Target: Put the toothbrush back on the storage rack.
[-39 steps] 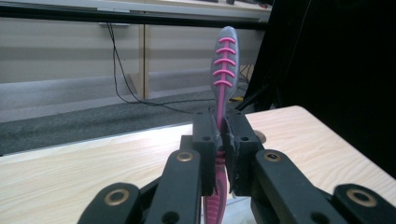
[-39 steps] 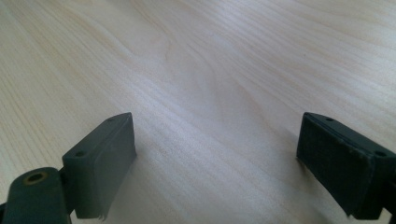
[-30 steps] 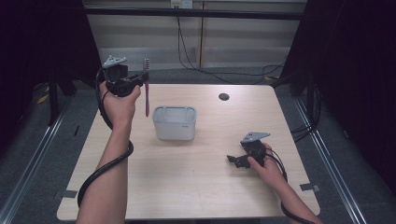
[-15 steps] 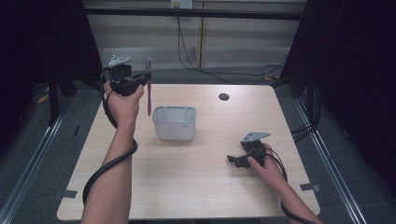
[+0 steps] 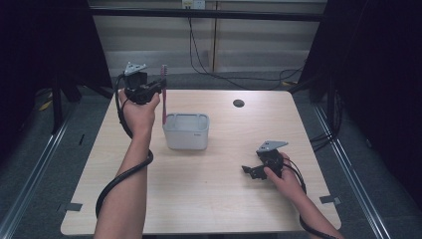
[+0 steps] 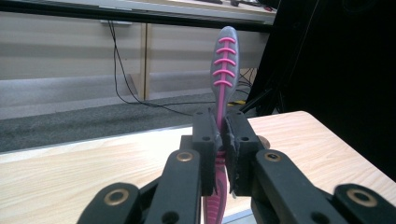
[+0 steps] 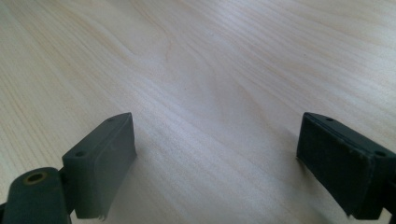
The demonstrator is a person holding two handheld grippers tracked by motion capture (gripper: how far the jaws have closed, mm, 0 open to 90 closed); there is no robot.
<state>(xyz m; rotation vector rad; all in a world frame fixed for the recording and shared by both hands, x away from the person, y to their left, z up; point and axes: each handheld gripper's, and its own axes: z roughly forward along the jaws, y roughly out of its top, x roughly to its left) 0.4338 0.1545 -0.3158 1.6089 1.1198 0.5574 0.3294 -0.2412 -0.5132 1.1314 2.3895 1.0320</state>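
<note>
In the high view, the left gripper (image 5: 158, 87) is held up in the upper left of the frame, above the far left part of the wooden table (image 5: 209, 199). Its jaws are clamped on a pink and grey toothbrush (image 5: 163, 99), which is kept upright, with one end pointing up and the other end hanging down just beside the left wall of a grey box (image 5: 186, 131). Whether the lower end touches the box cannot be told. The box is placed on the table, a little left of the centre of the frame.

In the left gripper view, the toothbrush (image 6: 223, 84) is seen in the middle of the frame, pressed between the two black pads; its grey end with pink ribs rises above the jaws and its pink part goes down below them.

The right gripper (image 5: 251, 172) is seen in the lower right of the high view, low over the table and well apart from the box. In the right gripper view, its jaws are held wide apart in the bottom corners of the frame, and bare wood is seen between them.

A small dark round spot (image 5: 238, 103) is seen on the table in the upper middle of the high view.
</note>
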